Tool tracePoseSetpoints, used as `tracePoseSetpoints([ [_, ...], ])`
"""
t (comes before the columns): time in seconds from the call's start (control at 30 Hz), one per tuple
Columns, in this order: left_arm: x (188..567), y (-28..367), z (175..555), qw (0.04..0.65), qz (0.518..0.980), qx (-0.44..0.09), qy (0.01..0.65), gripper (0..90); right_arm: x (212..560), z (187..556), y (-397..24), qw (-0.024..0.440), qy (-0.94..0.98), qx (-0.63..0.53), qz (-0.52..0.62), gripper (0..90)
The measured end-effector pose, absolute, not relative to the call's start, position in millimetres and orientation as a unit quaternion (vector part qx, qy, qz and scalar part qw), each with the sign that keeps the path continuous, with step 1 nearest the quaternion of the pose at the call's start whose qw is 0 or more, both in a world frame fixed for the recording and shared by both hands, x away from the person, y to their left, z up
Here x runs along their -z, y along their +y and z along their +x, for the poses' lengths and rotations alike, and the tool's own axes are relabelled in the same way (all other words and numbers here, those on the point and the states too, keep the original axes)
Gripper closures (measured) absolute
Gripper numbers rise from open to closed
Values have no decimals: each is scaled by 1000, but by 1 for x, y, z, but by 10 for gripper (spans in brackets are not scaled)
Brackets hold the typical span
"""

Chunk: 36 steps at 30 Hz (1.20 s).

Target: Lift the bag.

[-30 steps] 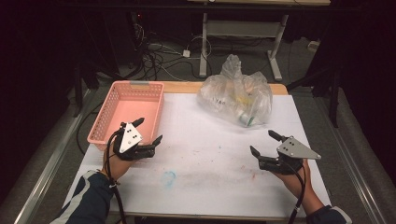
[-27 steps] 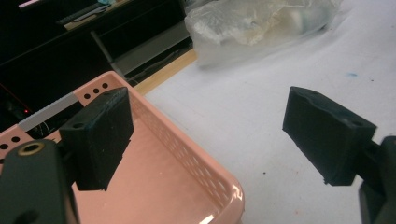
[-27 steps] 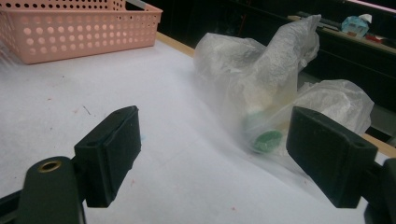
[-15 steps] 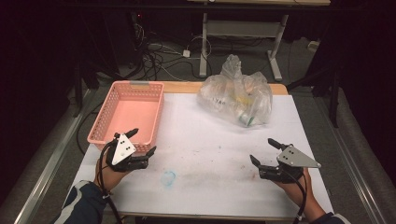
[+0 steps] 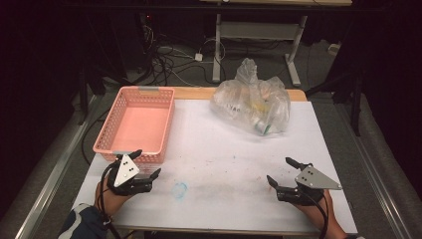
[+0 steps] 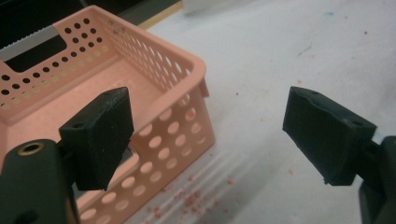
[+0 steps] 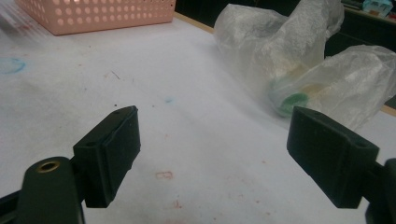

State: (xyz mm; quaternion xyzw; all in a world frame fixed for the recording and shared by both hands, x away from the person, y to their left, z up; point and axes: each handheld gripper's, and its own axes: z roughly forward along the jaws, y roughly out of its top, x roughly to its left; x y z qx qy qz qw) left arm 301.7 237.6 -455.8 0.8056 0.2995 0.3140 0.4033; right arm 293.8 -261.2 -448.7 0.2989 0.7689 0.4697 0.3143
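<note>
A pink perforated basket (image 5: 139, 127) stands empty at the table's left rear. My left gripper (image 5: 148, 162) hovers open just in front of the basket's near right corner, with nothing between its jaws. In the left gripper view that corner of the basket (image 6: 177, 126) sits between the open left gripper (image 6: 210, 135) jaws, farther off. A clear plastic bag (image 5: 254, 104) holding several items lies at the rear right. My right gripper (image 5: 278, 169) is open and empty over the near right of the table. It faces the bag (image 7: 289, 60), where a green-capped item (image 7: 289, 100) shows through the plastic.
The white table top (image 5: 224, 149) is stained with a blue scribble (image 5: 180, 189) and red specks near the front. Cables and table legs lie on the dark floor beyond the far edge. A metal rail runs along each side.
Both hands have drawn back a little toward the near edge of the table. Both grippers stay open and empty. Basket and bag have not moved.
</note>
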Motion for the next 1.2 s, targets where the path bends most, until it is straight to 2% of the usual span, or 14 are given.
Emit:
tracePoseSetpoints([
  [1.2, 456, 235, 300, 396, 814, -307, 293, 158, 453, 293, -261, 312, 780, -456, 296, 179],
])
